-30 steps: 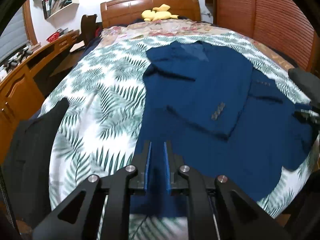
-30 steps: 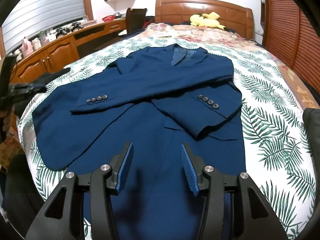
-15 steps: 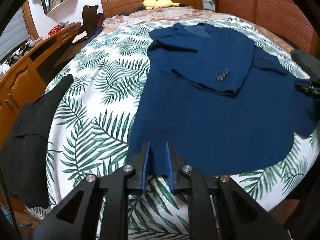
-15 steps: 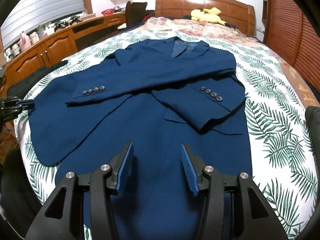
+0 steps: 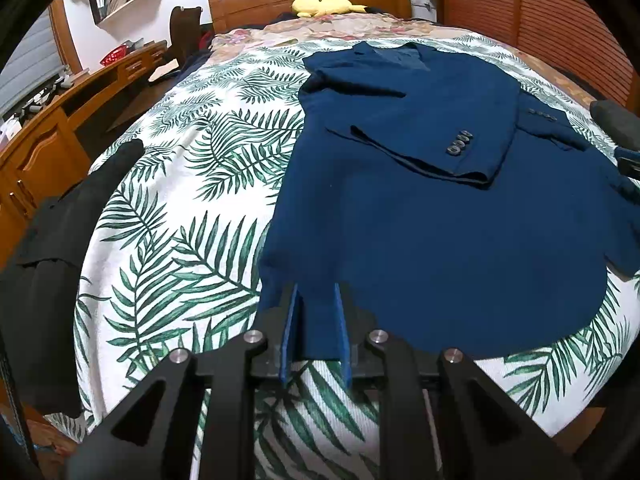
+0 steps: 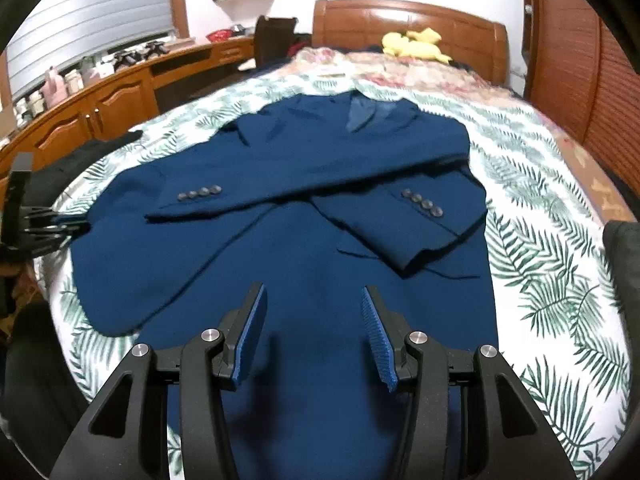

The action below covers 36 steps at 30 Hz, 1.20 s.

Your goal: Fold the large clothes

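Left tongs (image 5: 316, 332) around jacket (image 5: 440, 220) hem

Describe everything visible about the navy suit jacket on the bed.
The navy suit jacket lies flat, front up, on the palm-leaf bedspread, collar toward the headboard. It looks like matte woven suiting. Both sleeves are folded across the chest, each cuff showing a row of dark buttons, and the lining shows at the neck. The left gripper is closed on its hem corner. The right gripper hovers open above the lower front.
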{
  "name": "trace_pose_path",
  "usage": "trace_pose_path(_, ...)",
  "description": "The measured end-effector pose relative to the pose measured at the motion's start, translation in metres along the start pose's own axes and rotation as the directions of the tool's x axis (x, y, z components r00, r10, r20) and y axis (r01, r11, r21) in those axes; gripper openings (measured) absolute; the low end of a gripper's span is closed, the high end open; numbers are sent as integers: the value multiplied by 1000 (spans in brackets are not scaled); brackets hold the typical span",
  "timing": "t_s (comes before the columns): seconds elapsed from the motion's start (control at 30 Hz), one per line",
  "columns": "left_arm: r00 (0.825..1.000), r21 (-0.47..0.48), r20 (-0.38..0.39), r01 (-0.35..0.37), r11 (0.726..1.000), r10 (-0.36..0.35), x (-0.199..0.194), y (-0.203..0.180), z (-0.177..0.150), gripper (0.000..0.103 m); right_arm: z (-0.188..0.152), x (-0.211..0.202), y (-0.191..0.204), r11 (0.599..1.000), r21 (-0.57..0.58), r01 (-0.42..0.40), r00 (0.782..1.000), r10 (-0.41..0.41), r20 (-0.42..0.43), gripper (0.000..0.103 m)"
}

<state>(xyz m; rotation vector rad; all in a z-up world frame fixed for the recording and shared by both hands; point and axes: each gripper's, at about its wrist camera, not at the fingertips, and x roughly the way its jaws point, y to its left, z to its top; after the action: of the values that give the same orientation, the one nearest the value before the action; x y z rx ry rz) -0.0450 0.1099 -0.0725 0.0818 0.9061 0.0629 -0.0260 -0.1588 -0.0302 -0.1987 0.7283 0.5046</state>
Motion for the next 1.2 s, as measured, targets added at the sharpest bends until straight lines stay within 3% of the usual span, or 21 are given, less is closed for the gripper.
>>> trace_pose_path(0.23,1000,-4,-2,7,1000,-7,0,1,1,16,-14,-11,-6,998,59,-22,1000,22,-3,49)
trace_pose_path(0.5,1000,-15,9,21,1000,-21,-16,10,-14,19,-42,-36,-44,989,75,130,991,-127,-44,50)
trace_pose_path(0.63,999,-33,19,32,999,-31,-20,15,-19,23,-49,-48,-64,979,88,184,982,-179,-59,61)
trace_pose_path(0.9,999,-49,20,27,998,-26,-9,23,-15,27,-68,-42,-76,980,132,152,983,-137,-119,61)
trace_pose_path(0.97,1000,-49,16,-6,999,7,-8,26,-15,40,-70,-41,-75,980,142,142,985,-125,-117,61)
trace_pose_path(1.2,999,-114,33,31,993,-27,-7,40,-20,41,-72,-38,-75,981,153,123,987,-106,-118,61)
